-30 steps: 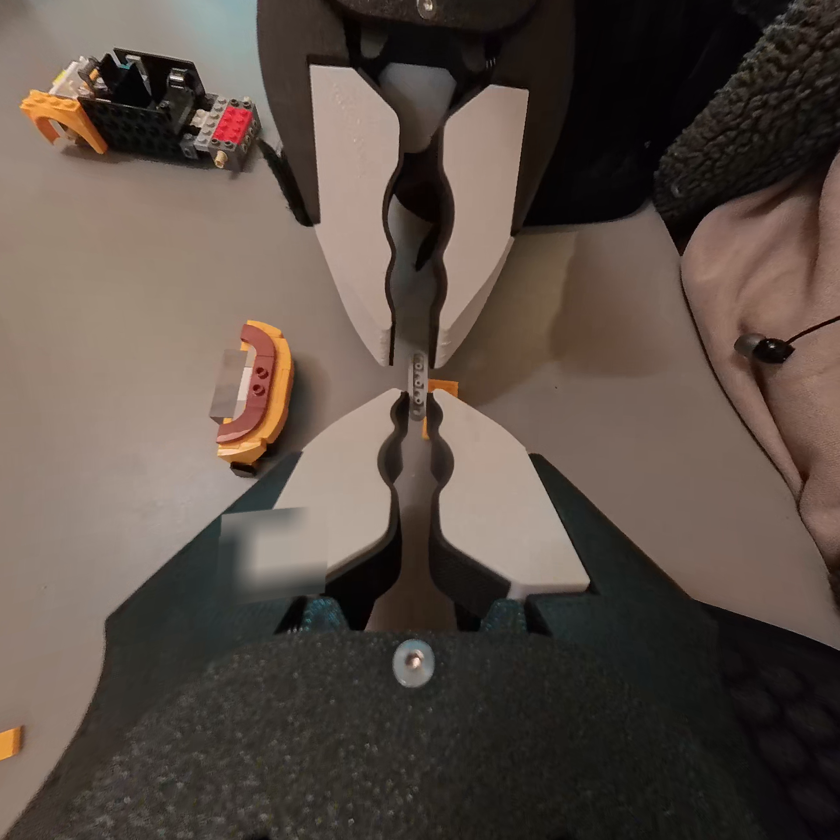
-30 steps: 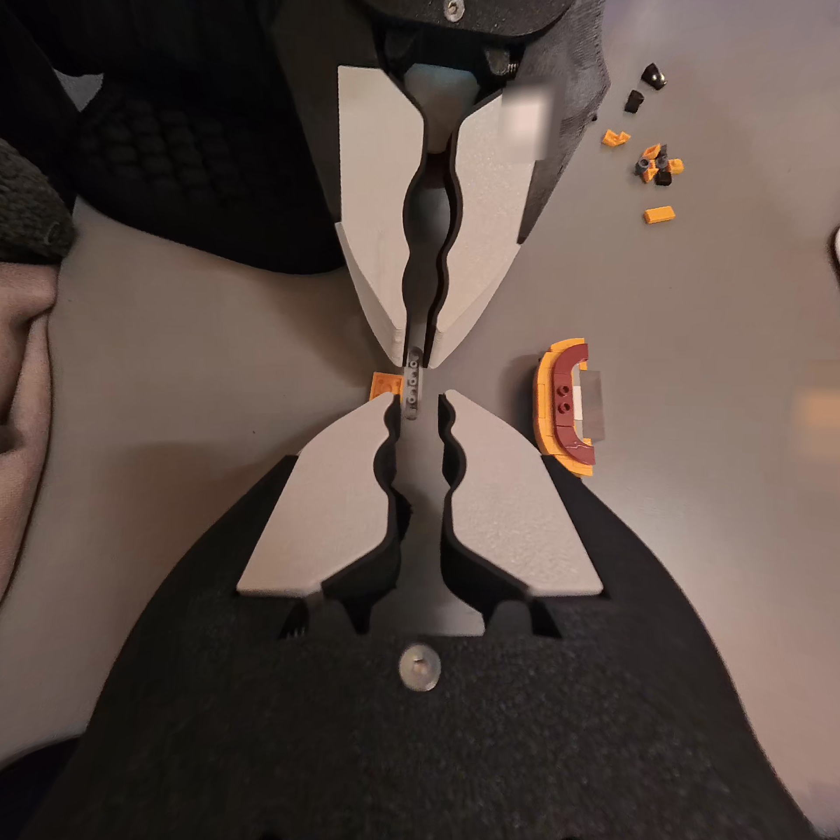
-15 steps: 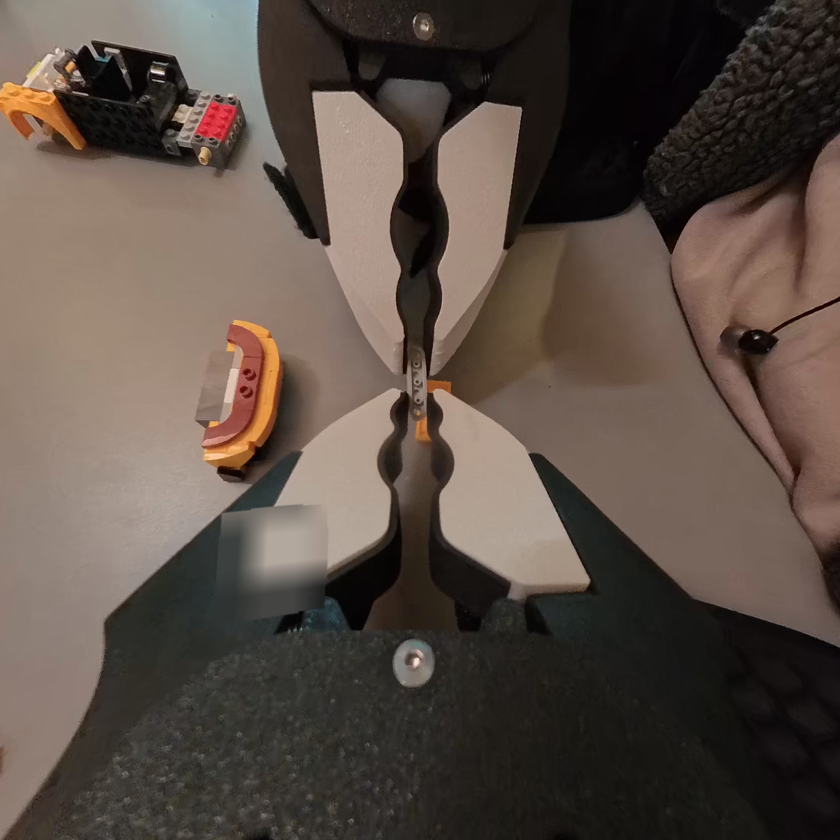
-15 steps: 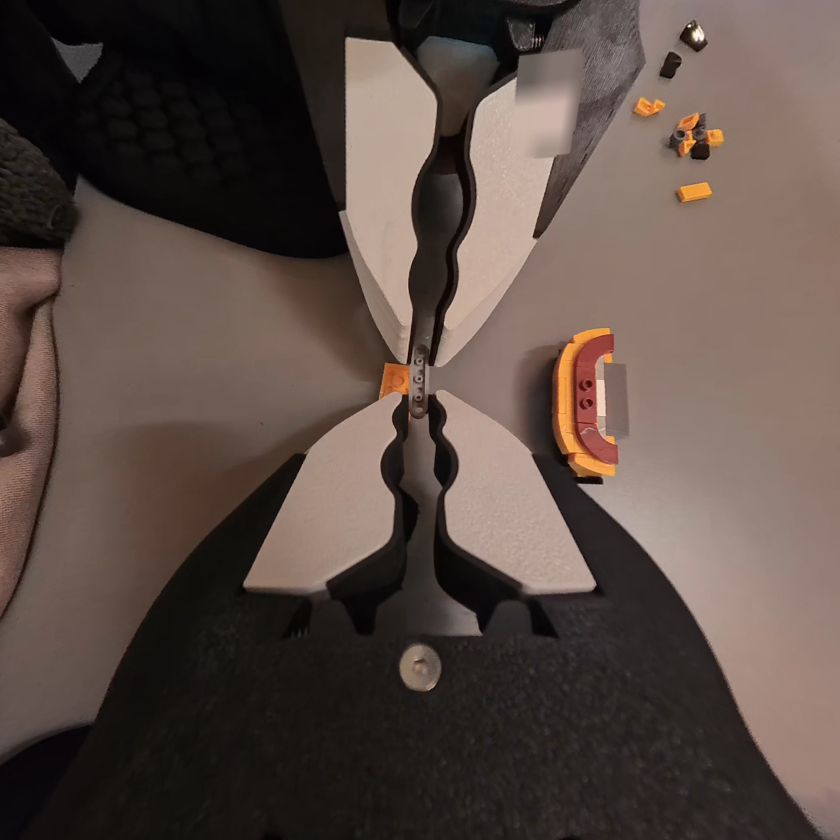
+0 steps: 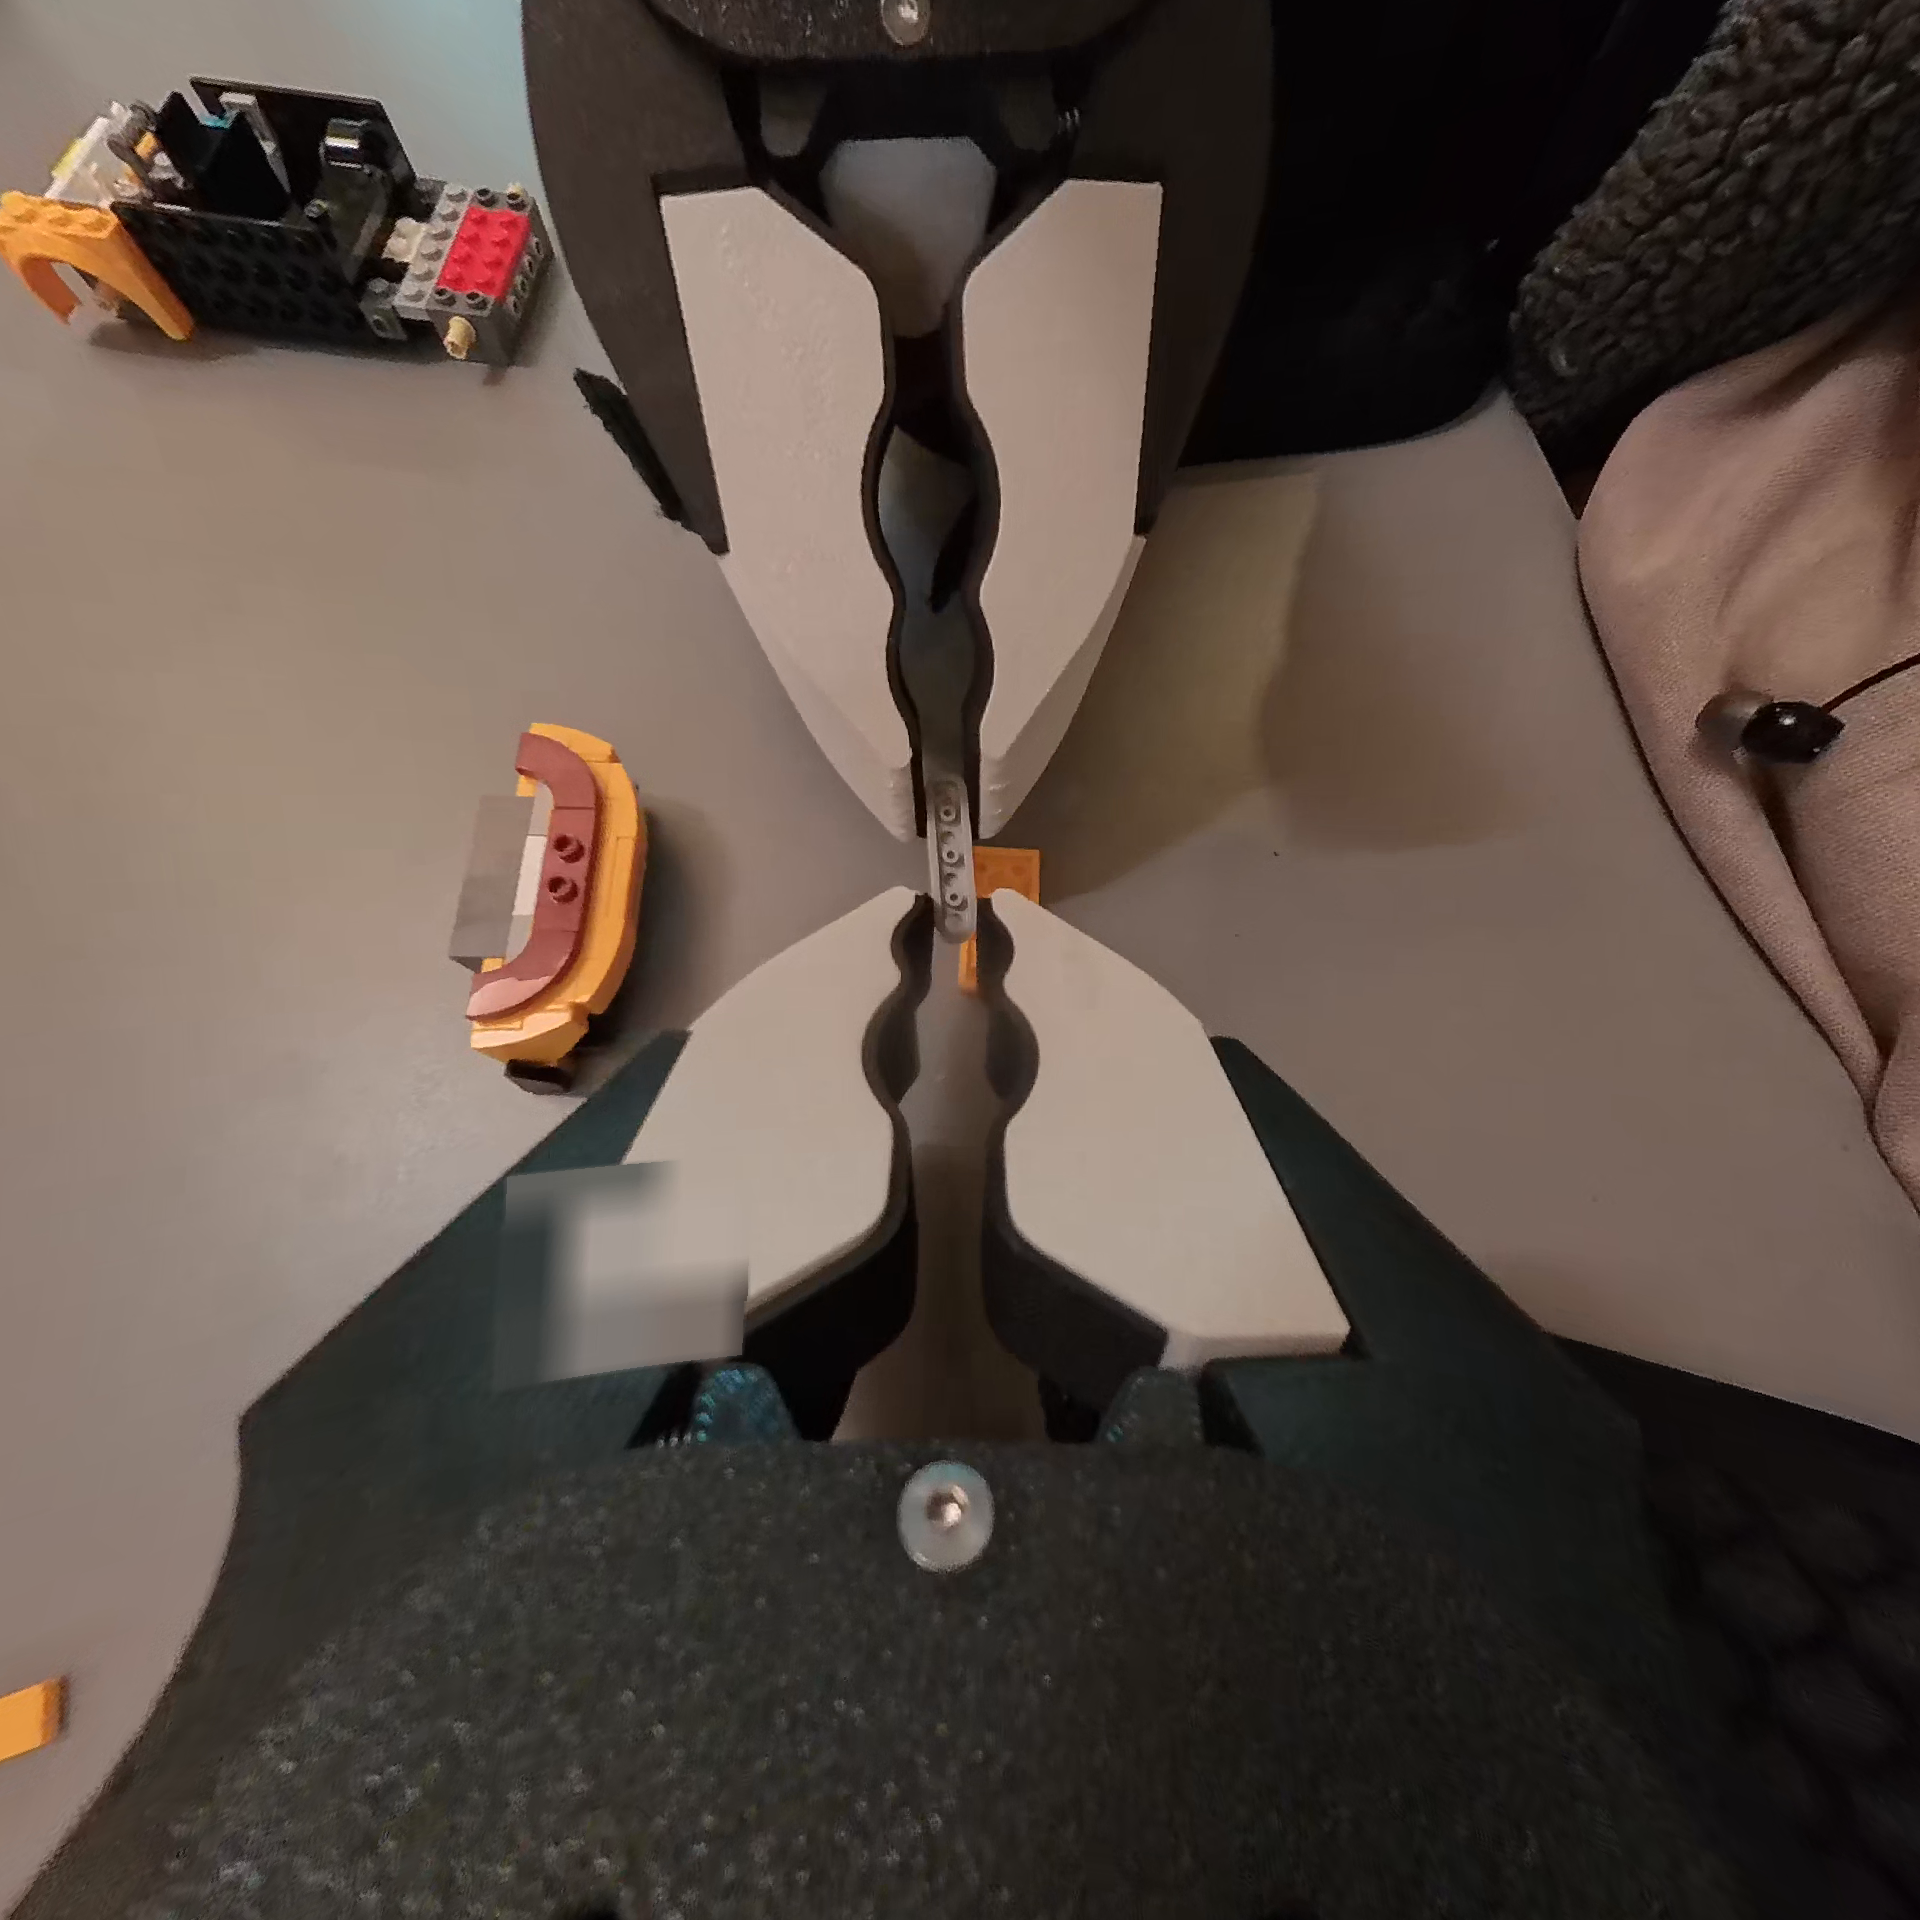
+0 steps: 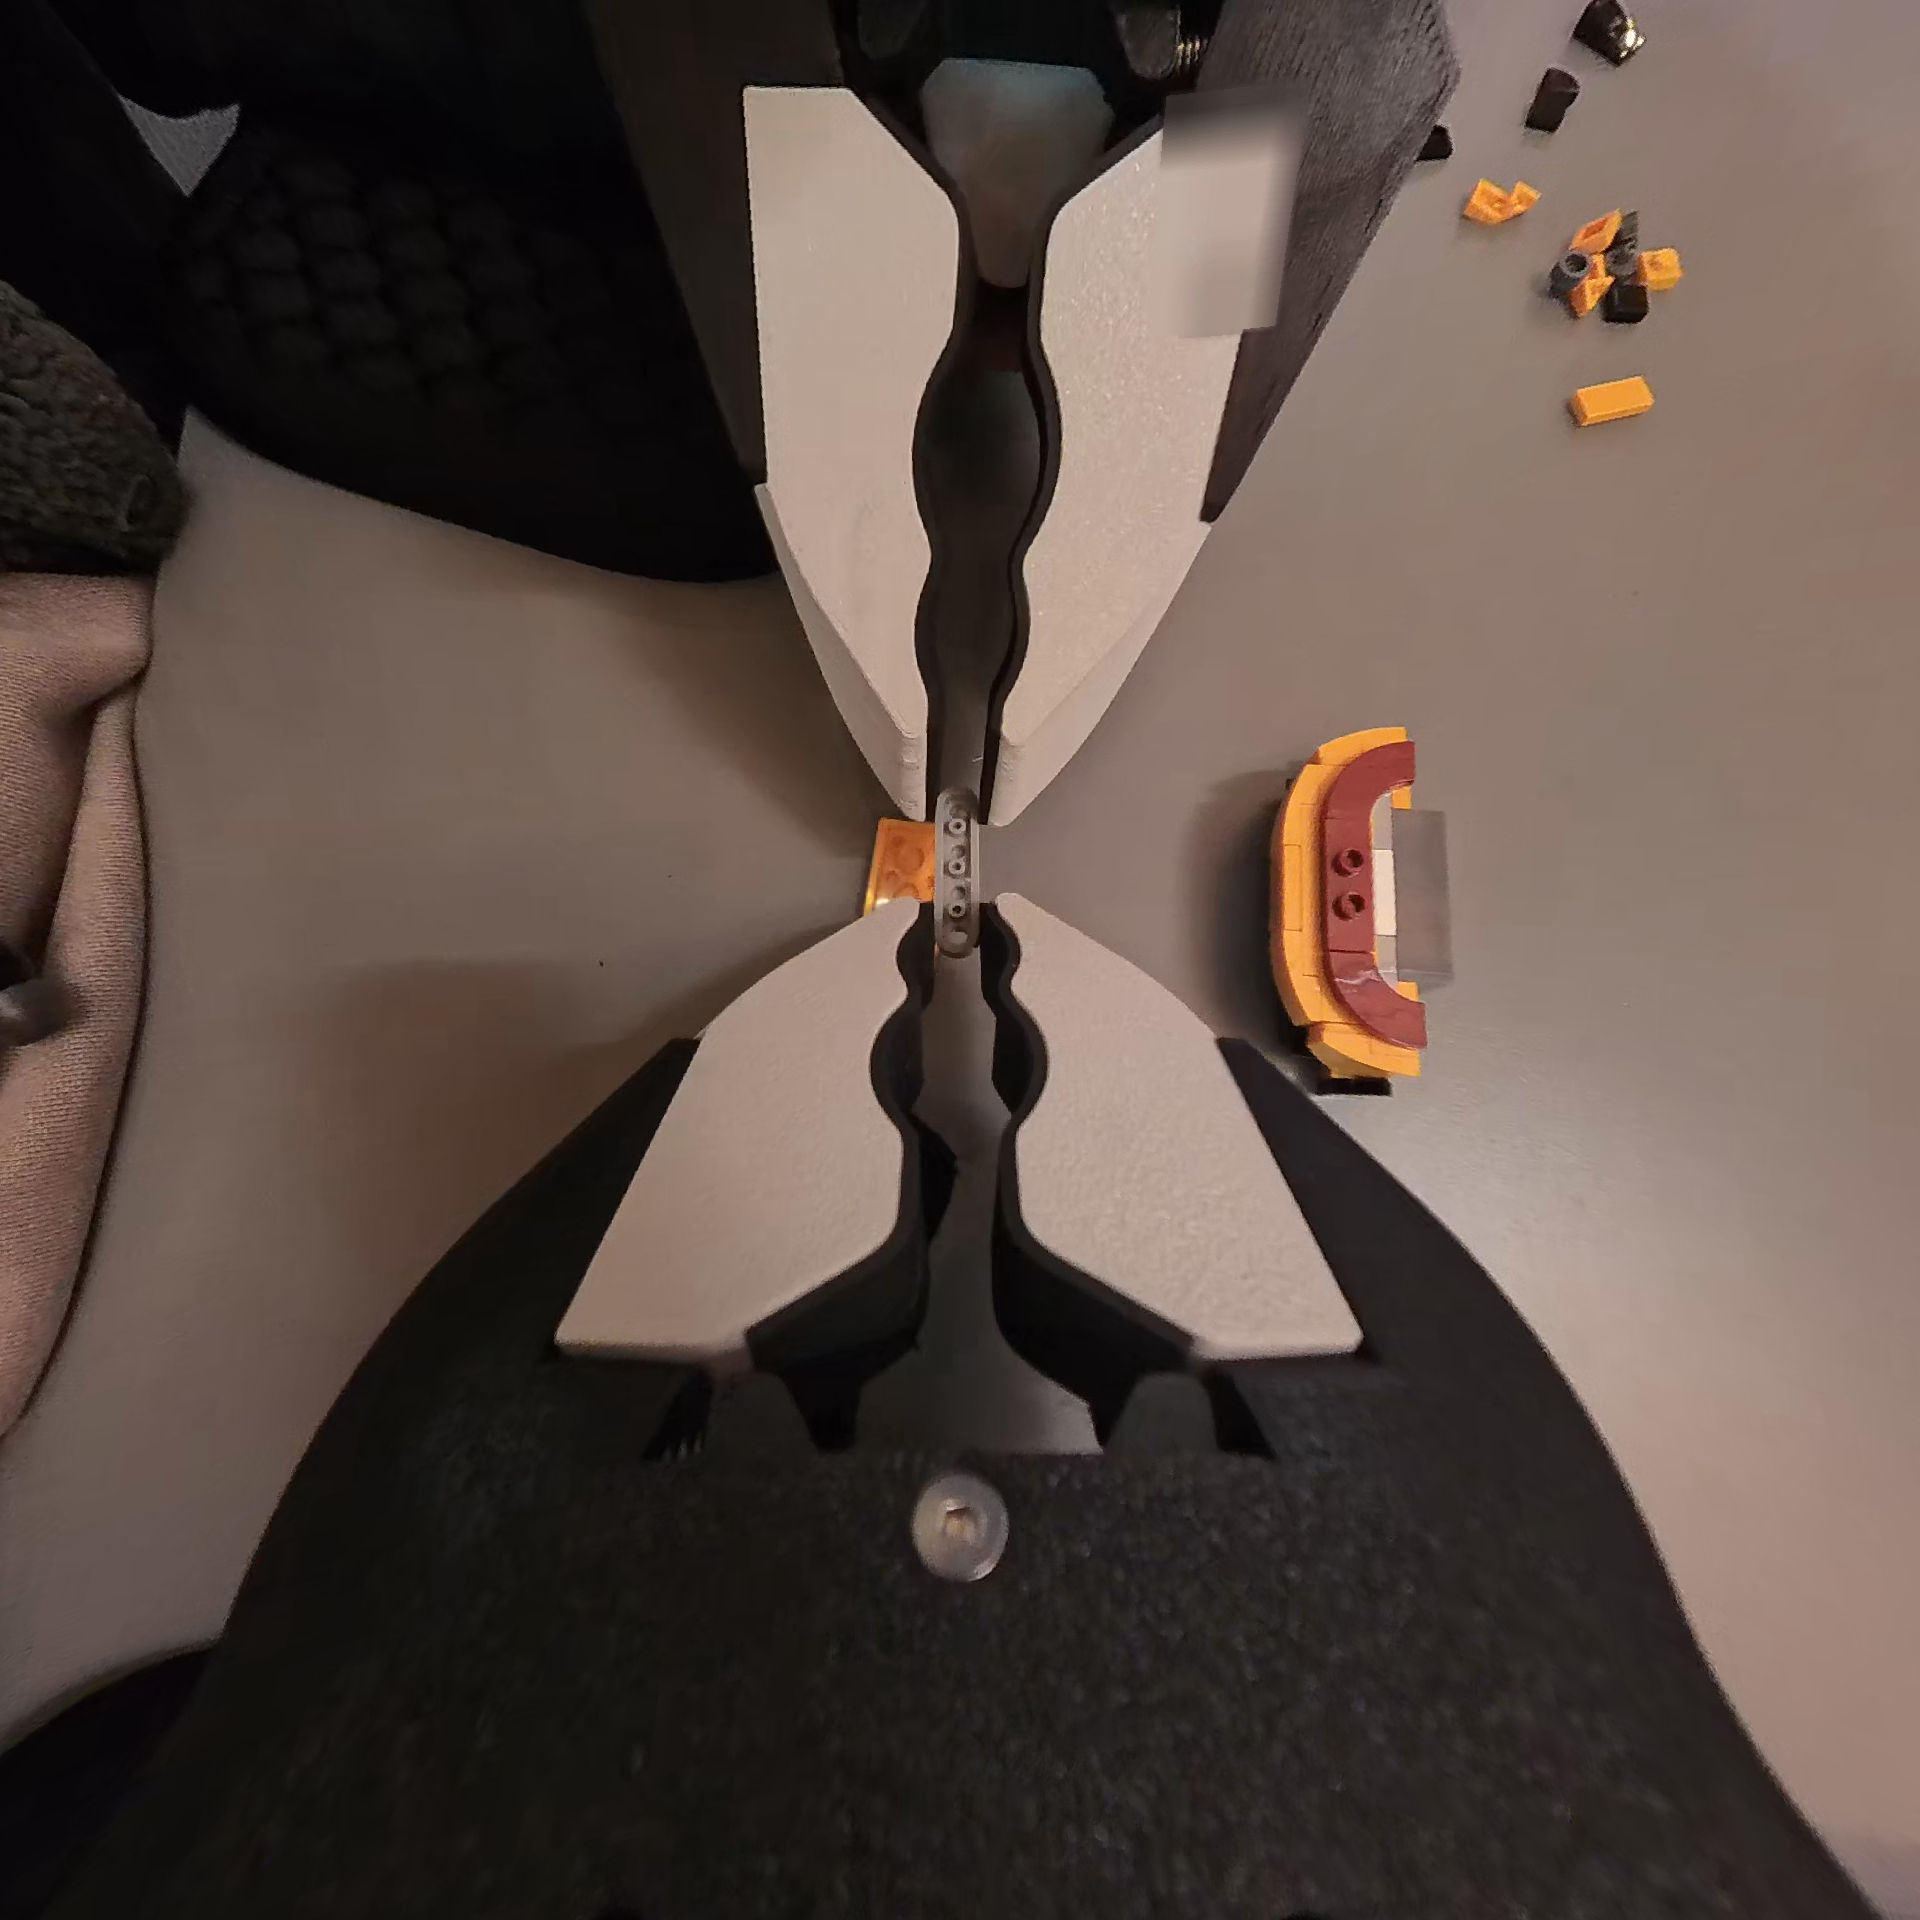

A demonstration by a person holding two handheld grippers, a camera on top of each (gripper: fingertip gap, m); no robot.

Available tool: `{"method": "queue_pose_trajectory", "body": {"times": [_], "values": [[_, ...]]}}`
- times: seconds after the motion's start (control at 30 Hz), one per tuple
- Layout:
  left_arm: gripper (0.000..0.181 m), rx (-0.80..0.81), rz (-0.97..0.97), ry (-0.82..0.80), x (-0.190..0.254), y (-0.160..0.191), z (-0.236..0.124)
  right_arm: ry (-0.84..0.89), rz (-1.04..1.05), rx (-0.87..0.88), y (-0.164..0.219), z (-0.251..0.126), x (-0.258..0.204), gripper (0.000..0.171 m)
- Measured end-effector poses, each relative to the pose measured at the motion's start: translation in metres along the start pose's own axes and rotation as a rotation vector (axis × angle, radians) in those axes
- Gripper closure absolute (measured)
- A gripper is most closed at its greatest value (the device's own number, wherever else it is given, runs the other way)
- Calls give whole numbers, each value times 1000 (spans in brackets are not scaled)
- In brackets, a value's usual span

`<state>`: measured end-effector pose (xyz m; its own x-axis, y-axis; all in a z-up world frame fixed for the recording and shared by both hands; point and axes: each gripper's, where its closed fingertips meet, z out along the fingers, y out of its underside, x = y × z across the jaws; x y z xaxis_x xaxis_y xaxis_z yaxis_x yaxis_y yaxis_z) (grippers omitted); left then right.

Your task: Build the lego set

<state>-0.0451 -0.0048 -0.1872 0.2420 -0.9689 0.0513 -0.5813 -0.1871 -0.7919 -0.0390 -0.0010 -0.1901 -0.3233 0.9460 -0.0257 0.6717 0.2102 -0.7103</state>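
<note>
A: What's nearest in the left wrist view?

B: The left hand-held gripper [image 5: 951, 914], fingers pressed onto one end of a thin grey studded lego plate [image 5: 952, 862]. An orange lego plate [image 5: 1006, 871] is fixed to that grey plate's side.

A: And the other end?

B: The right hand-held gripper [image 5: 945, 821] faces it tip to tip and pinches the far end. The grey plate spans the gap between the two, held above the grey surface [image 5: 312, 644].

A: Same from the right wrist view?

B: Yes. The right hand-held gripper [image 6: 956, 920] is closed on the grey plate [image 6: 957, 873], the orange piece [image 6: 902, 871] juts out left, and the left hand-held gripper [image 6: 954, 805] clamps the opposite end.

A: Farther out?

B: A curved orange and dark red sub-assembly [image 6: 1356, 904] lies on the surface beside the grippers. Beyond it, a scatter of small orange and black loose pieces [image 6: 1610, 270]. In the left wrist view, a black, grey and red partly built model [image 5: 281, 265] stands far off on the left.
</note>
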Motion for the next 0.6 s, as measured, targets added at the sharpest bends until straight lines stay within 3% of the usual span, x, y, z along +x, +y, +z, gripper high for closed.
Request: {"method": "queue_pose_trajectory", "body": {"times": [0.6], "values": [[174,-2,-13,20,1,3,1,2,-15,-13,2,0,-1,163]]}}
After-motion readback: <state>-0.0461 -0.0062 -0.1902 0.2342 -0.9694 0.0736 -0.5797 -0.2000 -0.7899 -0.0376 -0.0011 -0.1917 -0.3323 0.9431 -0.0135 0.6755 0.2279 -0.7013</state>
